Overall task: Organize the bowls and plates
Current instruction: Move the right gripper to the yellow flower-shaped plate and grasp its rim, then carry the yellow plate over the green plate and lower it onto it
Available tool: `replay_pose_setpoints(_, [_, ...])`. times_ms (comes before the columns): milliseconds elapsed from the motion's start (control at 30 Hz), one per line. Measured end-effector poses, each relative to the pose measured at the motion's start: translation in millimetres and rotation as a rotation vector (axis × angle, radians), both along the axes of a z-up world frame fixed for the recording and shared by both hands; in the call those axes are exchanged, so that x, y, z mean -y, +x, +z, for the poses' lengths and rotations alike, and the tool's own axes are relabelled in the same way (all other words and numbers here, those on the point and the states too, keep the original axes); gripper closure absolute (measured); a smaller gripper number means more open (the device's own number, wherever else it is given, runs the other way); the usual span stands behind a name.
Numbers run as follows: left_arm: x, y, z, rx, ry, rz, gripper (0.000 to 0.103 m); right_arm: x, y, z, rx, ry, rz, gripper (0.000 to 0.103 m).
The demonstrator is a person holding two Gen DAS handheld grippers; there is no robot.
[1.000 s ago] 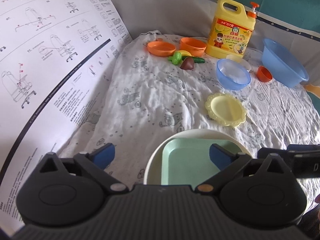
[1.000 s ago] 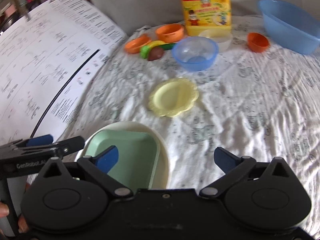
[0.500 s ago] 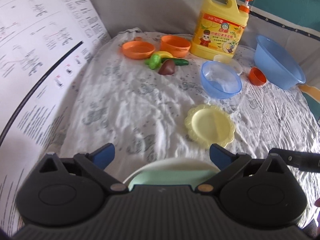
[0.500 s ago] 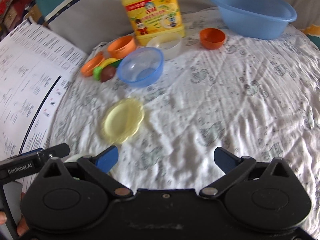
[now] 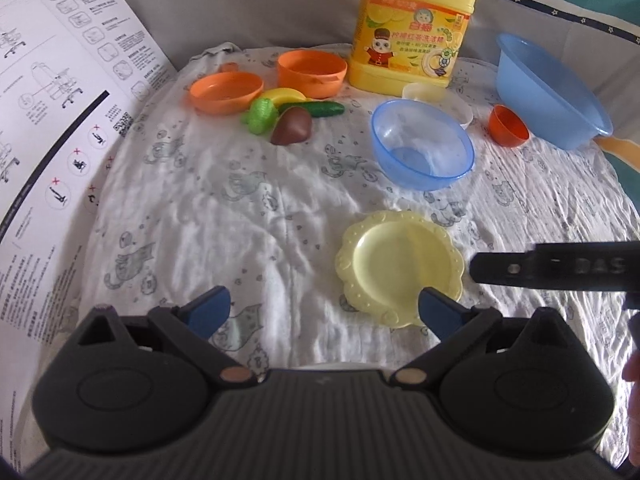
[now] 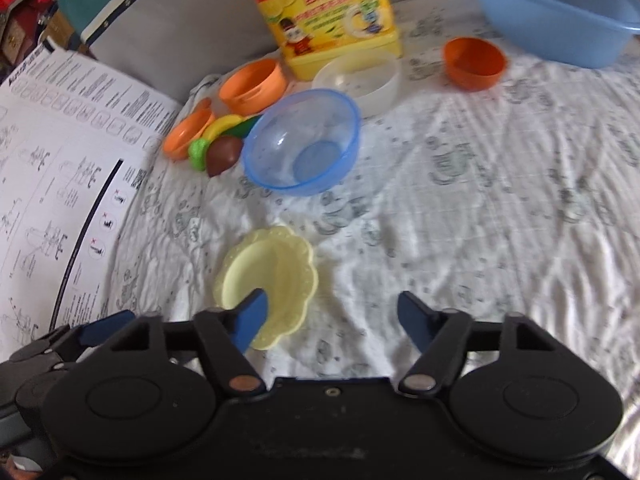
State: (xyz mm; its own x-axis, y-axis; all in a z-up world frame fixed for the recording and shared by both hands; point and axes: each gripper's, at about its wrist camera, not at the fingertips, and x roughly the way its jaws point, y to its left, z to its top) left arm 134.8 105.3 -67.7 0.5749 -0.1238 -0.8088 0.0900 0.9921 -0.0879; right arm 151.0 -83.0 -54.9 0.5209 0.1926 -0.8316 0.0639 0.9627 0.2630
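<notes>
A pale yellow scalloped plate [image 5: 400, 266] lies on the white cloth, just ahead of both grippers; it also shows in the right wrist view [image 6: 270, 276]. Behind it sits a clear blue bowl [image 5: 422, 144] [image 6: 302, 140]. My left gripper [image 5: 320, 308] is open and empty, its right finger near the plate's near edge. My right gripper [image 6: 332, 314] is open and empty, its left finger over the plate's near rim. An orange plate [image 5: 226, 92], an orange bowl [image 5: 312, 74], a small orange cup [image 5: 508, 126] and a clear white dish [image 6: 358, 78] lie further back.
A yellow detergent jug [image 5: 414, 28] stands at the back. A large blue basin [image 5: 548, 92] is at the back right. Toy vegetables [image 5: 280, 118] lie by the orange plate. A printed instruction sheet [image 5: 52, 120] rises along the left.
Both grippers moved forward from the cream plate with the green tray, which has dropped out of view. The yellow plate and blue bowl are now much closer.
</notes>
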Motion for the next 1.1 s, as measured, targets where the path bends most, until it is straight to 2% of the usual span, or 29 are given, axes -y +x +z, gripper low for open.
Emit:
replay_pose_setpoints(67, [1,3,-3,-0.014,0.002,-0.005,0.006,-5,6,-6,-0.01,-0.002,0.008,0.052])
replay_pose_setpoints(167, [1,7,-6,-0.028,-0.003,-0.007,0.009,-7,15,-13,-0.025,0.004,0.014,0.063])
replay_pose_setpoints(233, [2,10,-7,-0.035,-0.006,-0.007,0.012,-6,16,-15,-0.022,0.005,0.021,0.066])
replay_pose_setpoints(367, [9,19,-12,-0.061,-0.019,-0.02,0.023,-5,20,-20,-0.011,-0.004,0.037,0.086])
replay_pose_setpoints(433, [15,22,-15,-0.072,-0.02,-0.033,0.026,2,19,-21,-0.008,0.02,0.032,0.089])
replay_pose_setpoints(633, [29,28,-24,-0.089,-0.022,-0.055,0.035,12,20,-23,-0.011,0.069,0.039,0.09])
replay_pose_setpoints(733, [33,27,-23,-0.072,-0.022,-0.063,0.05,11,19,-22,-0.016,0.07,0.05,0.088])
replay_pose_setpoints(767, [33,28,-22,-0.073,-0.033,-0.071,0.058,8,18,-21,-0.013,0.062,0.061,0.087])
replay_pose_setpoints(800, [35,28,-22,-0.075,-0.038,-0.081,0.06,6,17,-20,-0.008,0.054,0.063,0.087])
replay_pose_setpoints(1100, [36,27,-23,-0.06,-0.043,-0.073,0.062,-1,17,-22,0.01,0.035,0.062,0.087])
